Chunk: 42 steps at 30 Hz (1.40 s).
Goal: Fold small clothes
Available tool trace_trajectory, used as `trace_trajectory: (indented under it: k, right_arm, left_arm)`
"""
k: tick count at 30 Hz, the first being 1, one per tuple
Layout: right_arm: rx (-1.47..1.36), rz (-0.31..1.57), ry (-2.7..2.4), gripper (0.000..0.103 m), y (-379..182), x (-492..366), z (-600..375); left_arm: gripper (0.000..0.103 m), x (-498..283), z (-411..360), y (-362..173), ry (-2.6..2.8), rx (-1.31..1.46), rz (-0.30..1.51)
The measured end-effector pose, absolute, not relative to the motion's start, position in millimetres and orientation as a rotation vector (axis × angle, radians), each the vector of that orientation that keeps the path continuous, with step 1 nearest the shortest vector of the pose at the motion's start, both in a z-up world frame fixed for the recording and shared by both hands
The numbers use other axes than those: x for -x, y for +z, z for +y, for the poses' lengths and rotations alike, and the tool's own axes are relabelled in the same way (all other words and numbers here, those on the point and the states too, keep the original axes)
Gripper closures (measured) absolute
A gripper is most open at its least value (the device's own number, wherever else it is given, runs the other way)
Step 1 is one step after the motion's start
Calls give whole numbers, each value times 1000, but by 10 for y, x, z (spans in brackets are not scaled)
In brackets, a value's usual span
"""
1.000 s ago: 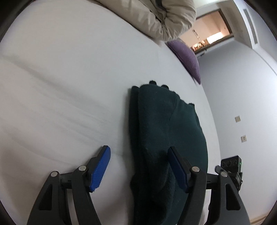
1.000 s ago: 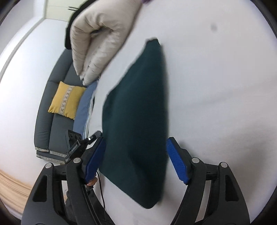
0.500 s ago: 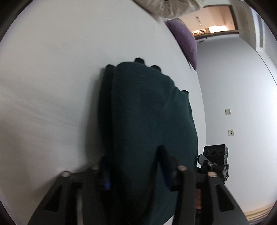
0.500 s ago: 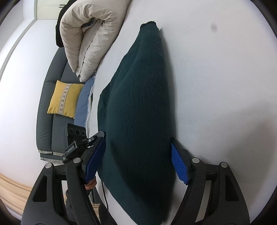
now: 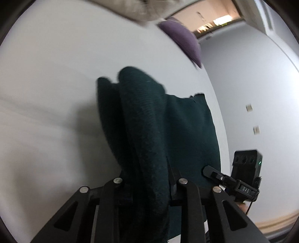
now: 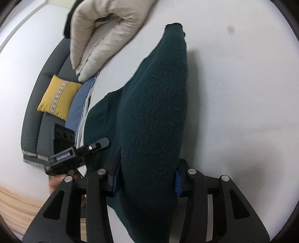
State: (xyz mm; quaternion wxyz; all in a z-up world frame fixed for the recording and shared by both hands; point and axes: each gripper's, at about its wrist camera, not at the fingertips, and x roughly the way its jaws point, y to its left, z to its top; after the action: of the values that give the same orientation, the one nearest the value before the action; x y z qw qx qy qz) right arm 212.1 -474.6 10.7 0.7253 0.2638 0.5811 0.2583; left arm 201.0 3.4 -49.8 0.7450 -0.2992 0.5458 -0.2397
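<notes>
Where the left wrist view begins, the left hand-held gripper (image 5: 149,179) is closed on a thick fold of the dark green knit garment (image 5: 149,127); its pads are buried in the cloth and cannot be seen. The garment rises from between the black fingers as a bunched ridge, with a flatter layer spreading to the right of it. Beneath it lies the white bed (image 5: 52,93), faintly creased. At the far end of the bed sits a purple cushion (image 5: 185,41), and a beige padded jacket (image 5: 138,9) shows blurred at the top edge. The other hand-held tool (image 5: 241,177) with its black camera block appears at lower right, beside the garment's edge. The pale wall (image 5: 248,78) carries two small plates.

Seen from the right wrist view, the right hand-held gripper (image 6: 147,177) clamps the same garment (image 6: 155,112), which fills the gap between the blue pads (image 6: 177,179). The fabric stretches away from the jaws, tapering to a narrow tip near the far side of the bed (image 6: 243,84). The beige jacket (image 6: 101,31) lies at upper left. A grey sofa (image 6: 35,119) with a yellow cushion (image 6: 58,97) stands beyond the bed edge, and the left hand-held tool (image 6: 72,153) shows at left.
</notes>
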Motion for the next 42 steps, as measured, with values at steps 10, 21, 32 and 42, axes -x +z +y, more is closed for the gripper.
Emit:
trace_trajectory:
  k: [10,21,32,42]
  right_arm:
    - [-540,1242,581,62,801,-969,-5262]
    - [-693,1309,520,61,114,-193,-5932]
    - [-670,1267,526,55,156,-227,-5807]
    - [-613,1103,330,48,759,228,-6136]
  left_arm:
    - [78,-884,-503,-94,-582,538,1156]
    - [73,-605,-745,-846,-532,562,1267]
    - [67,-408,-658,-855,-518,593,1218]
    - [37,95,-375,-48,-299,334,950]
